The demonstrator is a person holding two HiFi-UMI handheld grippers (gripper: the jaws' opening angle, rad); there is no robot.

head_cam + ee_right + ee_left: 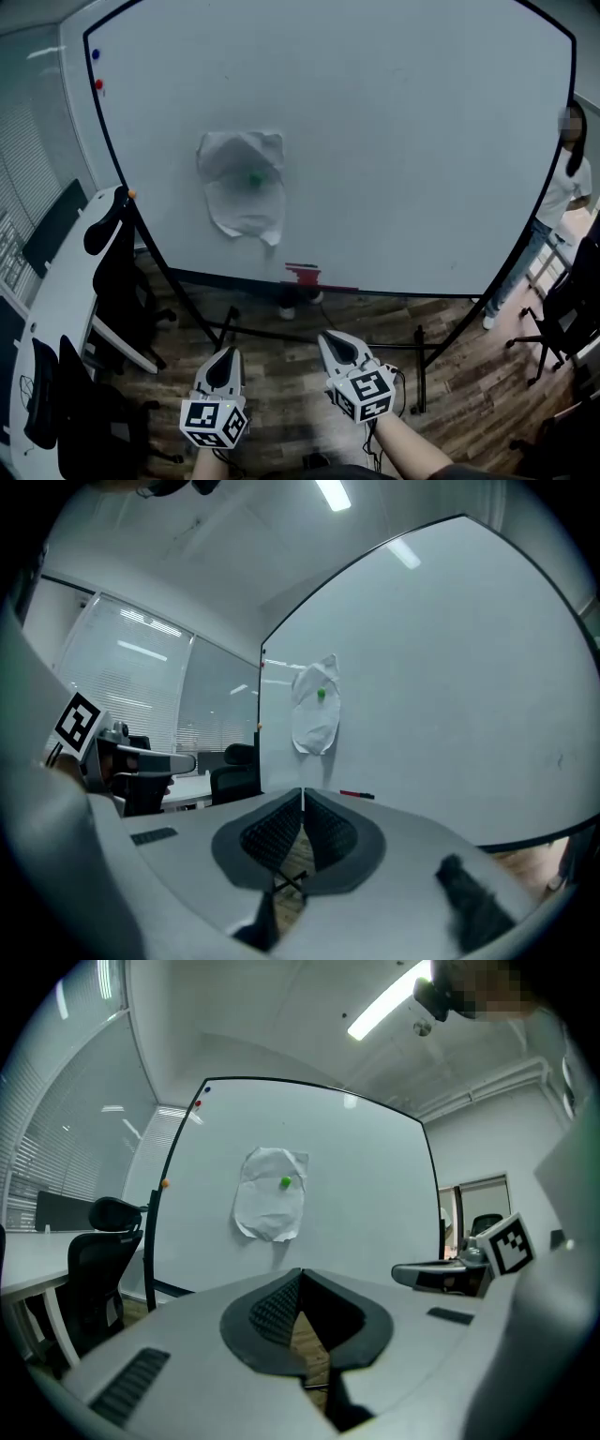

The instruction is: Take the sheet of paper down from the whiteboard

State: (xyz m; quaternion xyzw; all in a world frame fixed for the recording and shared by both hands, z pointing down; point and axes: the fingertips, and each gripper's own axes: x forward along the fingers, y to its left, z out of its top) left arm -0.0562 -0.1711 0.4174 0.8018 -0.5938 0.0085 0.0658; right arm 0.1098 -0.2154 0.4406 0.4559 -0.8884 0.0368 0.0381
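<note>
From the head view, the whiteboard [422, 141] stood on a wooden floor [281, 375], and the sheet of paper [242, 183] hung crumpled on its left half, pinned by a green magnet [254, 179]. A blue magnet [96, 54] and a red magnet [98, 84] sat near the board's upper left corner, and a red object [302, 274] lay on the bottom ledge, below the sheet. The left gripper [228, 352] and the right gripper [325, 337] were side by side low in the picture, both pointed toward the board and well apart from the paper. Black office chairs [117, 253] stood beside a white desk [56, 291] at the left, and a person [567, 183] stood at the board's right edge.

In the left gripper view, the jaws were pressed together with nothing between them. The sheet of paper [270, 1206] showed straight ahead above the tips, up on the board, with the right gripper [441, 1274] off to the side.

In the right gripper view, the jaws likewise met at their tips, empty. The paper [316, 716] hung ahead, near the board's left edge, and the left gripper [141, 761] showed at the left
</note>
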